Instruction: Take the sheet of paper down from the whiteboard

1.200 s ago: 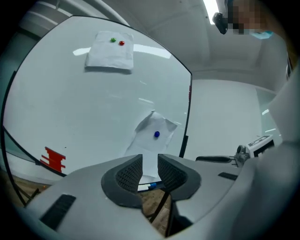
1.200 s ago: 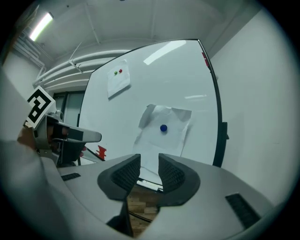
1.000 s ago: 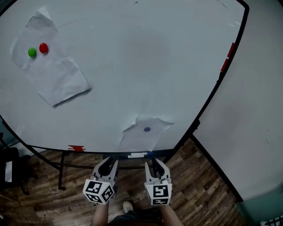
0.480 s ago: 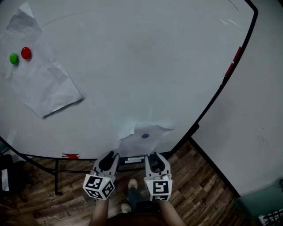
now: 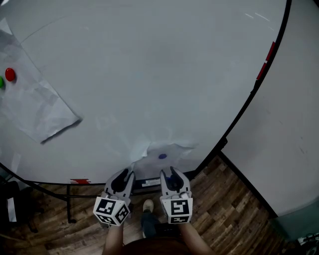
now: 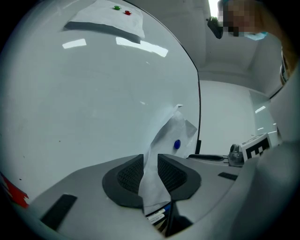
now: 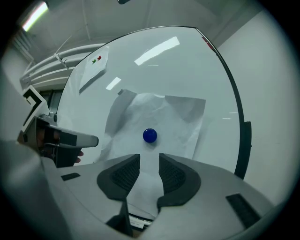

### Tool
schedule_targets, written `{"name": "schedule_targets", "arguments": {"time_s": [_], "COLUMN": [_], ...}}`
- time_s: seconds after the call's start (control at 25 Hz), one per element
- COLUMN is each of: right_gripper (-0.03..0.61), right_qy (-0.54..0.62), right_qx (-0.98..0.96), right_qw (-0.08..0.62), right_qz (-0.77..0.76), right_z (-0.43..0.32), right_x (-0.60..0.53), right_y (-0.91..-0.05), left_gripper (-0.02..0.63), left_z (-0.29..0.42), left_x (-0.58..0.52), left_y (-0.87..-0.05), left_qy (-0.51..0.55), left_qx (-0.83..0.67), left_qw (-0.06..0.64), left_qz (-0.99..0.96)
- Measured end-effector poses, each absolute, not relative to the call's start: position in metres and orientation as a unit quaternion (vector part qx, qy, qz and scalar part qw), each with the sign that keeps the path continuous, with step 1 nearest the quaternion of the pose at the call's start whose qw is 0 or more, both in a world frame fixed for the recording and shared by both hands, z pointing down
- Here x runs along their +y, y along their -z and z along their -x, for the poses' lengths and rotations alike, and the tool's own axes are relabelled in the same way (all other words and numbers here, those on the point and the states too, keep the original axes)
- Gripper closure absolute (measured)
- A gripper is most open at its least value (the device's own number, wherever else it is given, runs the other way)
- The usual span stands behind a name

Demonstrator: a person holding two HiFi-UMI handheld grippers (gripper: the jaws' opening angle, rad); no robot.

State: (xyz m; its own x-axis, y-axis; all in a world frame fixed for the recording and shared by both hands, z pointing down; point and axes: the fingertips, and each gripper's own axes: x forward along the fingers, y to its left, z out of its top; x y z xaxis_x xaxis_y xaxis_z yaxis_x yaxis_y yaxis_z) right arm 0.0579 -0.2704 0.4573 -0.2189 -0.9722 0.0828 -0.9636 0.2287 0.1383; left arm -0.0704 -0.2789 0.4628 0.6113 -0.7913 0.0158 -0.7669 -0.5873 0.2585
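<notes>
Paper [image 6: 165, 135] edge between parted jaws of left gripper [image 6: 150, 160] (unclamped); right gripper [image 7: 149, 160] parted, paper ahead.

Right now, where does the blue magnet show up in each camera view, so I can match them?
Head view: blue magnet low centre, on the crumpled sheet of paper.
Left gripper view: right of centre, above the right-hand jaw.
Right gripper view: centre, just above the jaw gap.
Shared landmark: the red magnet, far left in head view, top and upper left in gripper views.
</notes>
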Motion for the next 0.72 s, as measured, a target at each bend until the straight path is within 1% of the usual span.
{"name": "schedule_targets", "arguments": {"time_s": [0.4,0.72], "right_gripper": [0.436,0.436], "right_qy": [0.066,0.077], "right_qx": [-0.783,-0.782], "right_qw": [0.051,0.028], "right_qz": [-0.617,-0.618], "right_z": [-0.049,-0.043], "right_x": [-0.290,-0.304], "right_y": [-0.433,-0.423], "left_gripper": [0.506,0.506], "left_z": [0.062,0.057], "left_x": [-0.284,-0.294], "left_y": [-0.464,-0.460], "left_qy": [0.046,0.043], "left_qx": [-0.434,-0.432], "left_qw": [0.117,0.105], "left_qz": [-0.892,-0.895]}}
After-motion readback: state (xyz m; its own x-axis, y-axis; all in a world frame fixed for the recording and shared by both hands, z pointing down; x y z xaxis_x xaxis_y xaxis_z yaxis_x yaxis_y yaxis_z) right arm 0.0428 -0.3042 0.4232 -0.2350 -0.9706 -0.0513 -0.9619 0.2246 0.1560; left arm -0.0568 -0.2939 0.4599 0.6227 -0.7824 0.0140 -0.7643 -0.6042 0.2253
